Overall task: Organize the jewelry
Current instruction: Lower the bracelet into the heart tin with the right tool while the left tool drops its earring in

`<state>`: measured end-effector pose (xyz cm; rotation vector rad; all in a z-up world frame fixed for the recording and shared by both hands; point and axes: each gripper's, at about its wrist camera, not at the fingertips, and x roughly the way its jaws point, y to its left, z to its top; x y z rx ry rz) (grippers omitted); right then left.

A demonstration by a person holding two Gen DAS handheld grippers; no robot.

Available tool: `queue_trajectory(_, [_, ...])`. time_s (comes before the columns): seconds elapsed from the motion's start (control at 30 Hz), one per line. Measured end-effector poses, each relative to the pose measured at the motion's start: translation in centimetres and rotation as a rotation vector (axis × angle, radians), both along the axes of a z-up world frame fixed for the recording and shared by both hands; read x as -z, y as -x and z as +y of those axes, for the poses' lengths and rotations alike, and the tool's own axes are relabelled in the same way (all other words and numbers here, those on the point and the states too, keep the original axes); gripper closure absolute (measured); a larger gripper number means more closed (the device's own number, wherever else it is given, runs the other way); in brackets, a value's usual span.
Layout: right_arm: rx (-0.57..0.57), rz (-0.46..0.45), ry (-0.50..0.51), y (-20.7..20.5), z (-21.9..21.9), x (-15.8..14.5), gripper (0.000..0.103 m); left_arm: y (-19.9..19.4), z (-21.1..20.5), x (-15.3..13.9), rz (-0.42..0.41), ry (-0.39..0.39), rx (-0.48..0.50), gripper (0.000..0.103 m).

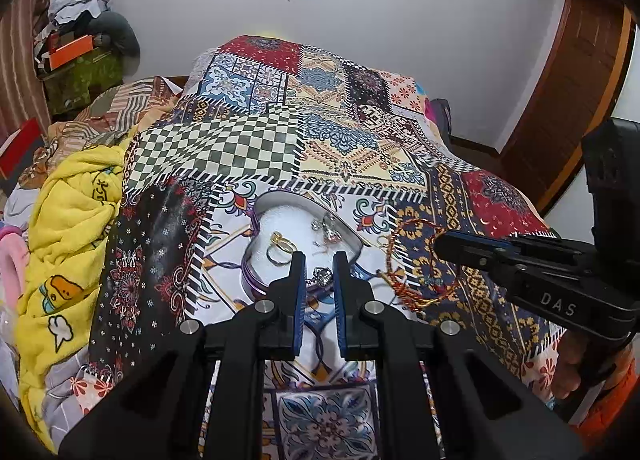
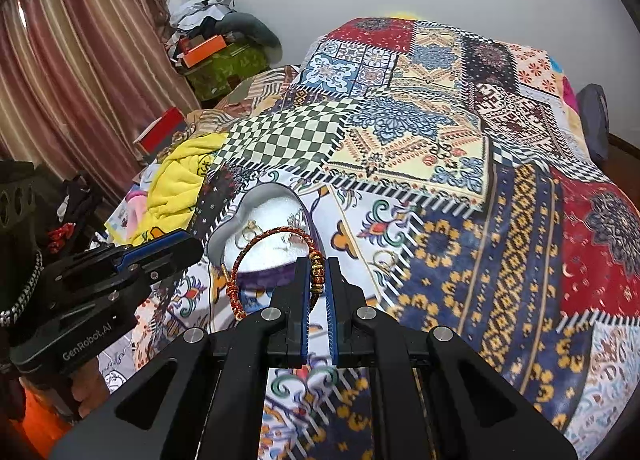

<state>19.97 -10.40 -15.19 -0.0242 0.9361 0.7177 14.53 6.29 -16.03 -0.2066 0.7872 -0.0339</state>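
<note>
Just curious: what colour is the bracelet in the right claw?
Red and gold braid, bracelet, clearest in the right wrist view.

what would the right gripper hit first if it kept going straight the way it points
Probably the heart-shaped tin. The right gripper, shut on the red bracelet, points down toward the tin's near purple wall, so the hanging bracelet would likely touch first. Depth is unclear.

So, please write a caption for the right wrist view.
Right gripper holds a red braided bracelet above the heart-shaped tin.
</note>
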Motion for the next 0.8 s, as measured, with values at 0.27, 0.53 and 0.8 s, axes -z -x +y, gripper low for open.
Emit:
queue_trajectory(0.27, [-0.026,0.018,0.000,-1.5,2.0,0.9,0.097,-1.6,0.9,0.0,-0.018,-0.004,-0.001,0.092])
queue_trajectory(0.53, [-0.049,0.019,0.021,-2.2,3.8,1.6,0.096,-4.2,1.7,0.6,-0.017,-0.019,0.006,0.092])
queue_trajectory(0.8, [-0.076,0.029,0.037,-2.7,5.1,2.4,0.096,-6.4,2.4,1.8,0.007,-0.010,0.008,0.092])
